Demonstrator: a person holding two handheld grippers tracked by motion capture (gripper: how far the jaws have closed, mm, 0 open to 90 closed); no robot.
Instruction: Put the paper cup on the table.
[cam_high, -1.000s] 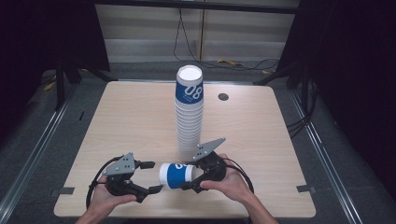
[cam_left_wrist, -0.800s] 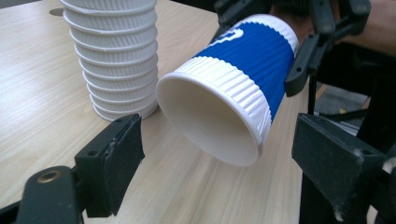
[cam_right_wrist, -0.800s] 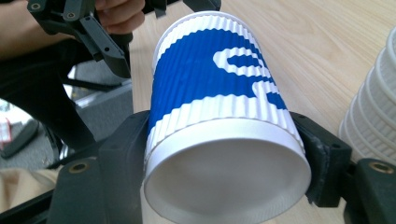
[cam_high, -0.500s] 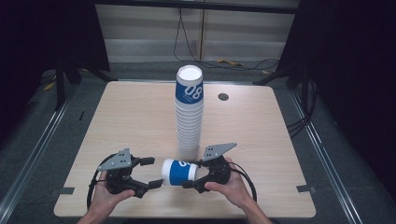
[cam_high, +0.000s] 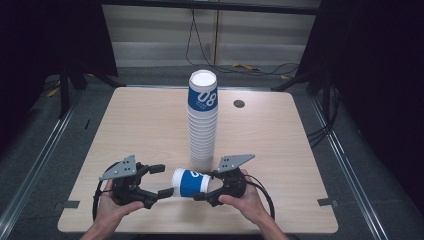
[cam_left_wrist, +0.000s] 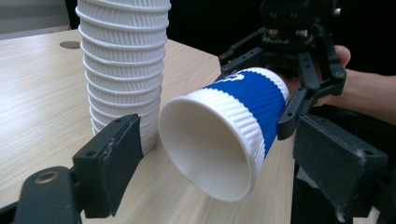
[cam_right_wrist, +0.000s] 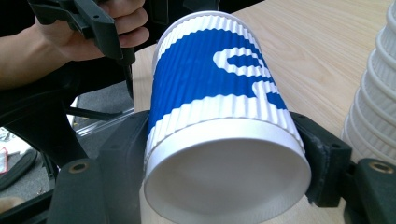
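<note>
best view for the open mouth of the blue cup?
Left gripper view: the blue cup lies sideways with its open mouth facing that camera, rim and inside visible. The right gripper view shows its closed base and ribbed wall, clamped between the right gripper's jaws. The high view shows it small, from above.

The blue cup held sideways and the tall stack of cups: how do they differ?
The blue cup lies on its side, clamped by the right gripper; the stack stands upright on the table, ungripped. The held cup is single; the stack is many nested cups. Both are ribbed paper, white with blue.
</note>
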